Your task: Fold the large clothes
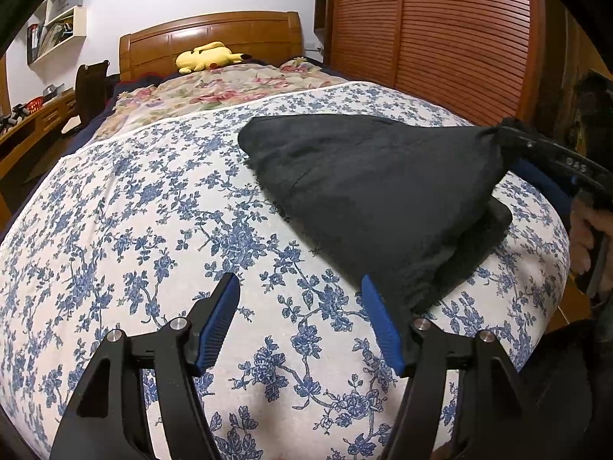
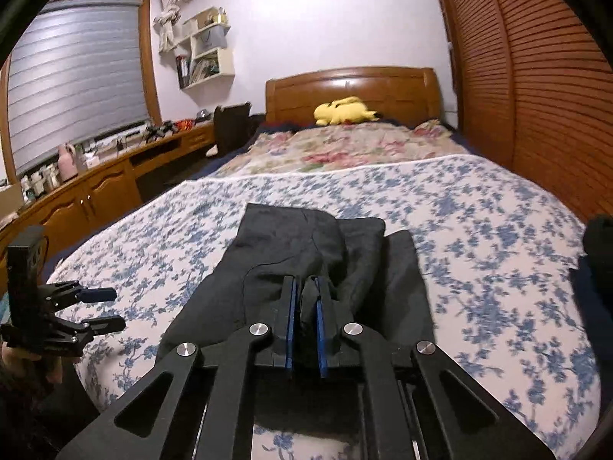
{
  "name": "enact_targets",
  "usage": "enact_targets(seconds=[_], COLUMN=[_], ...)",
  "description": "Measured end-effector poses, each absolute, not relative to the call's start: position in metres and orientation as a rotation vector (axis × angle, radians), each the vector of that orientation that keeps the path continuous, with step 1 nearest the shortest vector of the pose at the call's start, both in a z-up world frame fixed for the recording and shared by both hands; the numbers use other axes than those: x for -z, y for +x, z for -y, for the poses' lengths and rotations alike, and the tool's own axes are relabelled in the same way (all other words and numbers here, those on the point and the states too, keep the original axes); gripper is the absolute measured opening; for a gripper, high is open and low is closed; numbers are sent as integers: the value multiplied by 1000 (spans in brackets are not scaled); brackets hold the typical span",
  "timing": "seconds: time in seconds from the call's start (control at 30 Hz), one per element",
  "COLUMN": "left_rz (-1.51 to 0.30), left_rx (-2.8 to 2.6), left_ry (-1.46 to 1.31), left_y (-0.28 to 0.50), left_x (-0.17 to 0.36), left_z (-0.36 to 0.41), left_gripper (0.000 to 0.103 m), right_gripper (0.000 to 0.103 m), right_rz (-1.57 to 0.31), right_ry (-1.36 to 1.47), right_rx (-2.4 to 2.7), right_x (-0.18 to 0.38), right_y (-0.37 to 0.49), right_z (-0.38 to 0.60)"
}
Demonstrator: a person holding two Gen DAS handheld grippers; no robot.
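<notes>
The right tool (image 2: 305,299) is clamping a bunched fold of the black garment (image 2: 299,253) between its blue-padded fingers (image 2: 292,318), which are drawn nearly together with cloth pinched in the narrow gap. In the left wrist view this same tool (image 1: 509,134) is reaching in from the right edge, tilted low over the bed, lifting one corner of the garment (image 1: 375,191) into a tent-like peak while the rest is lying flat on the blue floral sheet (image 1: 153,211). A bare hand (image 1: 586,237) is gripping its handle at the frame's edge.

The left tool (image 1: 300,299) is standing with its fingers wide apart, hovering just above the sheet on the near side of the garment; its right pad (image 1: 379,322) is touching or just beside the garment's nearest hem (contact cannot be told for sure), and nothing is lying between the pads. From the right wrist view, the left tool (image 2: 101,308) is sitting well to the garment's left, near the bed's edge.

Beyond the garment, toward the wooden headboard (image 2: 352,92), a pink floral quilt (image 2: 337,149) is covering the bed, and a yellow plush toy (image 2: 345,111) is lying against the headboard.
</notes>
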State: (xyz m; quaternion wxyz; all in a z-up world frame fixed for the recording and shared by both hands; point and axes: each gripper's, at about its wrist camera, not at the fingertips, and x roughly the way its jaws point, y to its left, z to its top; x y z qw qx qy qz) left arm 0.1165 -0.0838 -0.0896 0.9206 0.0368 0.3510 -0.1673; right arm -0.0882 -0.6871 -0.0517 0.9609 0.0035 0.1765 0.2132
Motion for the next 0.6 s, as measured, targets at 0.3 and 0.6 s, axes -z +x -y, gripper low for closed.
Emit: enact_targets(seconds=[0.3, 0.6], left_rz=[-707, -718], left_rx=[375, 393], left_ry=[78, 74], left_y=[116, 116], left_x=[85, 91], left_z=[99, 104], left_gripper=[67, 68], right_gripper=[8, 15], right_rz=[-448, -584], right_ry=[25, -50], right_rx=[-221, -188], right_x=[76, 104], right_y=[-89, -68], right_z=[754, 743])
